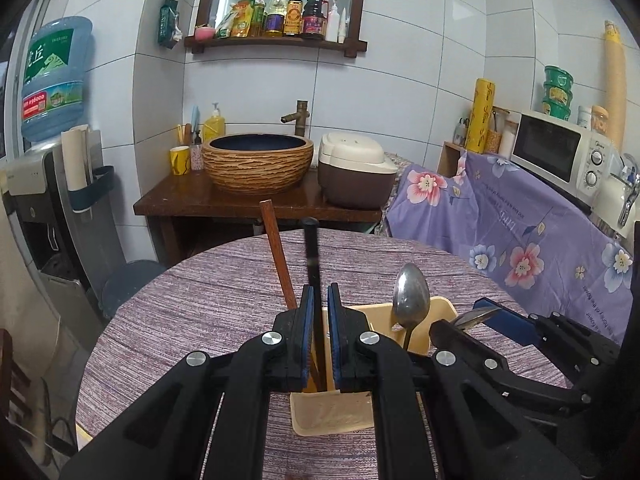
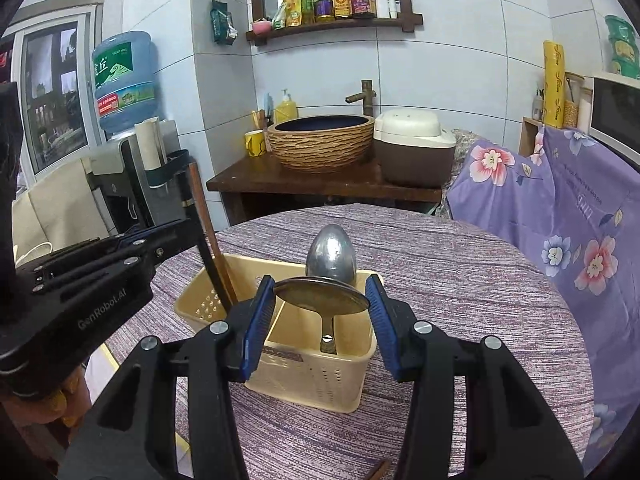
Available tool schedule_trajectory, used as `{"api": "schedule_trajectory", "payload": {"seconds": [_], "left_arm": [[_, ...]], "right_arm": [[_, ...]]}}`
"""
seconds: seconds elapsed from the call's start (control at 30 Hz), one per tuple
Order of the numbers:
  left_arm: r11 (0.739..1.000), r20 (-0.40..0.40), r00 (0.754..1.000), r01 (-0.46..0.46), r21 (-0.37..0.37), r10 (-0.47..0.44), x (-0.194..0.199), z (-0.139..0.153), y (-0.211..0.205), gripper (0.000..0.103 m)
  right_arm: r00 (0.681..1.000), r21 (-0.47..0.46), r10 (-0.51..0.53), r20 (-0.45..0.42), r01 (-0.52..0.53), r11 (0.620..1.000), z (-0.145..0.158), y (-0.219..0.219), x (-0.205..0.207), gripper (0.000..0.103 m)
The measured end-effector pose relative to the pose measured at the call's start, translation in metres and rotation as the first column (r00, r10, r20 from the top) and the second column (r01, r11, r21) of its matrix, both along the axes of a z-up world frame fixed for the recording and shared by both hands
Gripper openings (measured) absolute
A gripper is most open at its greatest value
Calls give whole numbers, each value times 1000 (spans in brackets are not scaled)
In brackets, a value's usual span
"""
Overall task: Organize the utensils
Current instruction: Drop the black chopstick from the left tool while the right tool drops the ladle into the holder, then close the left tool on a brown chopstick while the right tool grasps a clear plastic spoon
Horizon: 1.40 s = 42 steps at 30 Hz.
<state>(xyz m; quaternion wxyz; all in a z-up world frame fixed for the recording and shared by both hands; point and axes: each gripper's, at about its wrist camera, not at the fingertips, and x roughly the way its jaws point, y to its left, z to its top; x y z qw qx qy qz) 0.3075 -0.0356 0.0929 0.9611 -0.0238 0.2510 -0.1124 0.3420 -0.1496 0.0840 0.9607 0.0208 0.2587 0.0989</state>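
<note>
Far left, a water cooler [image 1: 48, 128] with a blue bottle stands against the tiled wall. Next to it, beyond the bench's far edge, a dark wooden stand carries a yellow cup [image 1: 180, 160], a ribbed basin [image 1: 258, 162] under a brass tap, and a rice cooker [image 1: 354, 170]. A shelf [image 1: 276, 42] of bottles hangs above them. To the right a flowered cloth [image 1: 532, 220] drapes down, with a microwave [image 1: 560, 152] above it.

The round bench [image 1: 192, 308] wears a striped purple cloth. Near its front edge stands a cream bin [image 2: 316, 364] with perforated walls. A brown chopstick [image 1: 278, 254] leans upright in its left part. A steel spoon [image 1: 410, 294] stands in its right part, bowl up, handle down inside.

The left tool [image 1: 319, 320] points downward over the bin's left part, its blue pads clamped on a black chopstick [image 1: 311, 256]. The stick runs up between the pads, and its lower end dips into the bin beside the brown one.

The right tool [image 2: 320, 320] hovers over the bin's right part, also angled down. Its pads stand half apart and grip the rim of a second spoon [image 2: 320, 296] from both sides. That spoon's bowl lies nearly flat and its handle hangs down into the bin, just in front of the standing spoon. The left tool's body crowds the left side of the right wrist view.
</note>
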Motion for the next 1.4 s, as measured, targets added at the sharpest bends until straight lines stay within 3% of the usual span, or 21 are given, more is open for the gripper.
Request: {"api": "schedule_trajectory", "payload": {"seconds": [0.07, 0.1, 0.13, 0.2, 0.33, 0.5, 0.67, 0.77, 0.83, 1.03, 1.17, 1.3, 1.4], "left_arm": [[1000, 11, 1000, 3, -8, -3, -5, 3, 3, 12], [1000, 18, 1000, 5, -13, -5, -9, 6, 5, 24], [1000, 28, 1000, 1, -20, -1, -15, 9, 8, 40], [999, 52, 999, -7, -37, 9, -29, 12, 16, 53], [999, 44, 999, -27, -25, 29, -68, 0, 34, 66], [999, -42, 998, -50, 16, 51, -103, -44, 46, 67], [998, -161, 985, -59, 9, 60, -127, -95, 53, 66], [998, -190, 980, -63, 19, 65, -141, -115, 53, 64], [998, -207, 977, -56, 16, 58, -149, -124, 53, 62], [998, -222, 973, -58, 8, 59, -160, -134, 55, 61], [998, -224, 973, -56, 4, 55, -163, -137, 54, 61], [999, -225, 973, -49, 11, 50, -165, -138, 50, 59], [999, -235, 971, -40, 20, 44, -166, -142, 47, 57]], "right_arm": [[1000, -3, -9, 27, 9, 1000, 4, -1, -6, 64], [999, -3, -17, 48, 17, 1000, 7, -3, -11, 69], [998, -6, -24, 60, 24, 1000, 10, -4, -17, 71], [997, -10, -36, 67, 37, 999, 14, -8, -29, 71], [997, -1, -72, 17, 72, 997, 6, -20, -60, 71], [991, -55, -96, -88, 91, 994, -39, -22, -100, 71], [973, -116, -124, -194, 103, 988, -95, -10, -131, 71], [958, -102, -119, -262, 95, 990, -122, -5, -142, 71], [950, -85, -116, -291, 95, 992, -133, -6, -149, 63], [933, -45, -108, -344, 98, 994, -153, -7, -168, 46], [927, -8, -99, -362, 103, 995, -157, -5, -175, 41], [925, -48, -116, -361, 106, 993, -158, 4, -176, 35], [923, -52, -129, -364, 119, 992, -159, 4, -176, 20]]}}
